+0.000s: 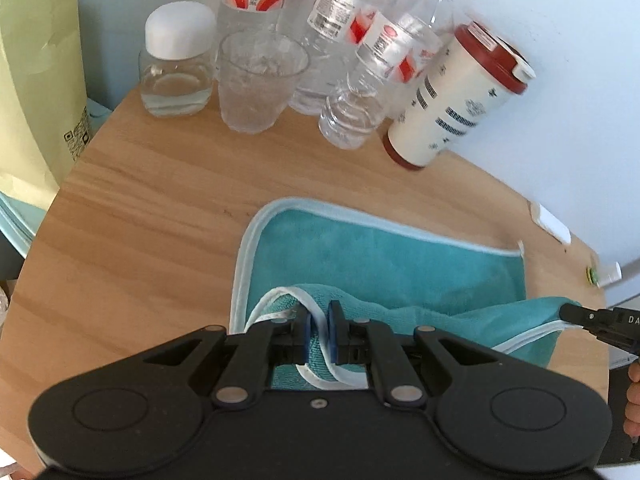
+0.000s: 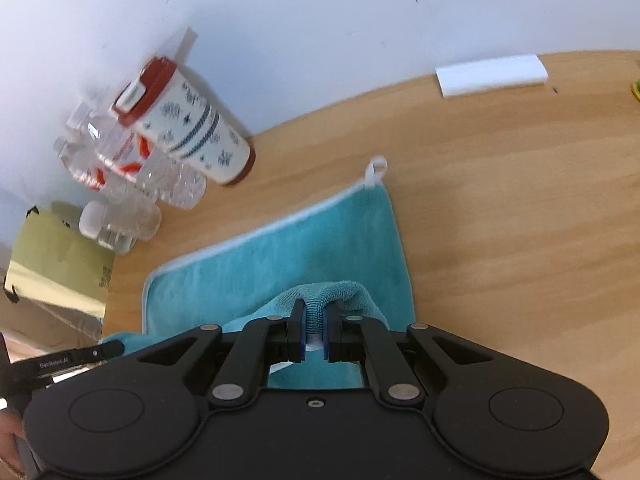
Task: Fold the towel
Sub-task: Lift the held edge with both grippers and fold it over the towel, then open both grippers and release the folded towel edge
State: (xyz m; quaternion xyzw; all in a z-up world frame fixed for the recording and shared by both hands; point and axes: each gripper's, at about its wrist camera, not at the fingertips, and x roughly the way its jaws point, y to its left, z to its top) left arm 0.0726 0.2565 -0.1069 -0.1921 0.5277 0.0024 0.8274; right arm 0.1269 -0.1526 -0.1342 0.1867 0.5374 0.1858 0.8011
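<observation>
Left wrist view: left hand-held gripper [image 1: 319,334] clenched on the near white-trimmed edge of the teal towel [image 1: 360,256], blue pads pinching a raised fold. Rest of the towel lying flat on the wooden worktop [image 1: 152,208], far edge and rounded corner spread toward the back. At the right edge, the other gripper's black finger nipping the towel's lifted corner. Along the back by the wall: small jar with white cap [image 1: 176,64], clear ribbed cup [image 1: 260,80], a cluster of water bottles [image 1: 360,60] with red-and-white labels, and a white tumbler with red lid [image 1: 460,96], all close together. Pale yellow-green bag [image 1: 36,80] off the worktop's left side.

Right wrist view: right hand-held gripper [image 2: 314,334] clenched on a bunched ridge of the towel [image 2: 280,248], cloth humped up between the pads. White hanging loop [image 2: 376,170] at the towel's far right corner, lying on the worktop [image 2: 520,220]. White block [image 2: 492,74] near the wall, well apart from the towel. Left gripper's finger showing at lower left, touching the cloth.
</observation>
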